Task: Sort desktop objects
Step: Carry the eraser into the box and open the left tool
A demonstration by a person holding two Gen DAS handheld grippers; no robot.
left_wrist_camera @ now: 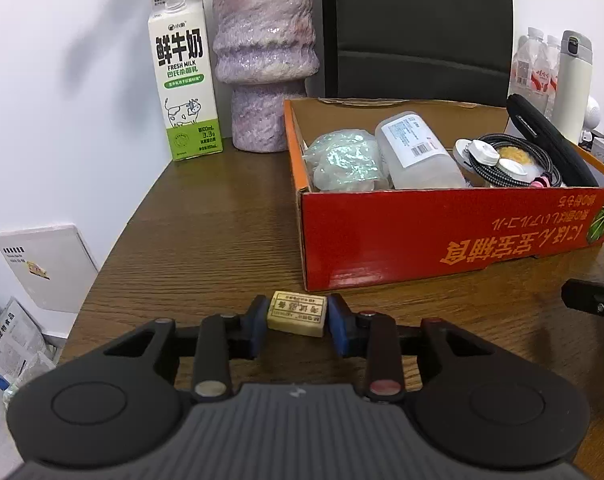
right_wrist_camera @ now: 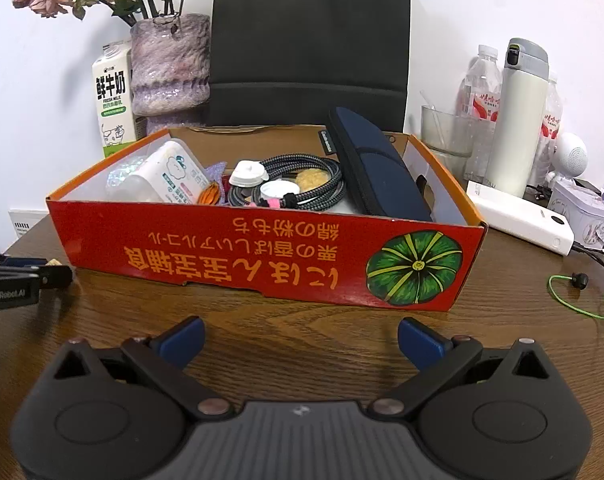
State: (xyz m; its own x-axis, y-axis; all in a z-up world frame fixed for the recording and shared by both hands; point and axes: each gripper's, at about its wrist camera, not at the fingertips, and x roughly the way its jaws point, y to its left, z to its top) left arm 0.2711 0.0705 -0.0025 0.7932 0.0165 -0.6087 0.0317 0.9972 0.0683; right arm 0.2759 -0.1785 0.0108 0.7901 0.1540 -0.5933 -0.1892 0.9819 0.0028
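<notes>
Left gripper (left_wrist_camera: 297, 322) fingers clamped on small cream eraser (left_wrist_camera: 297, 313) on table (left_wrist_camera: 206, 232), right gripper (right_wrist_camera: 300, 338) fingers spread wide, empty.

The left claw (left_wrist_camera: 297, 322) has blue pads on black link arms pinned with round rivets, silver at 9 o'clock, reddish at 3 o'clock, above a ribbed grey body with two round black discs. The right claw (right_wrist_camera: 300, 338) matches, with silver rivets and triangular cut-outs.

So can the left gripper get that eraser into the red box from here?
Probably yes: the left gripper is shut on the eraser, and the red box sits just ahead, open-topped, with bare table between.
</notes>
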